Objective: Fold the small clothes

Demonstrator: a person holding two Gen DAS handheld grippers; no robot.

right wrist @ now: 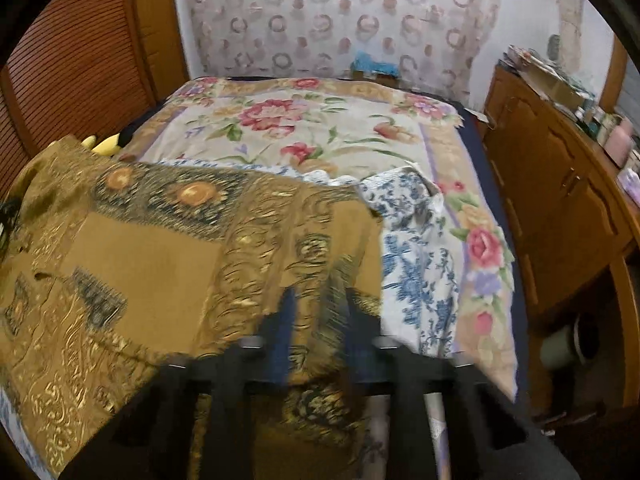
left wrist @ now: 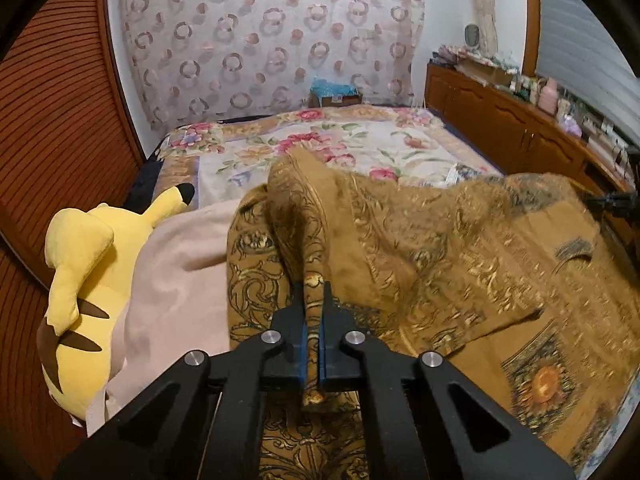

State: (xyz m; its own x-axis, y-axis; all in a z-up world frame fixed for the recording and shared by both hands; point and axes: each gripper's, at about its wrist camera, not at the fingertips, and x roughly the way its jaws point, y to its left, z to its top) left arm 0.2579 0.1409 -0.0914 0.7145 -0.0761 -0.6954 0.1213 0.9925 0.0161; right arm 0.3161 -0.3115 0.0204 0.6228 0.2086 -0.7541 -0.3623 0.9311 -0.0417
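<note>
A brown garment with gold and black ornate print (left wrist: 420,248) lies spread over the near part of the bed. My left gripper (left wrist: 314,292) is shut on a pinched fold of its left edge, and the cloth rises in a ridge ahead of the fingers. In the right wrist view the same garment (right wrist: 168,260) fills the left and centre. My right gripper (right wrist: 318,300) is blurred; its fingers stand apart with the garment's edge draped between them. The right gripper's tip also shows at the far right edge of the left wrist view (left wrist: 618,200).
A blue-and-white floral garment (right wrist: 416,264) lies to the right of the brown one. The floral bedspread (right wrist: 312,128) covers the bed. A yellow plush toy (left wrist: 80,280) and a beige blanket (left wrist: 176,280) lie at left. A wooden cabinet (right wrist: 560,208) stands at right.
</note>
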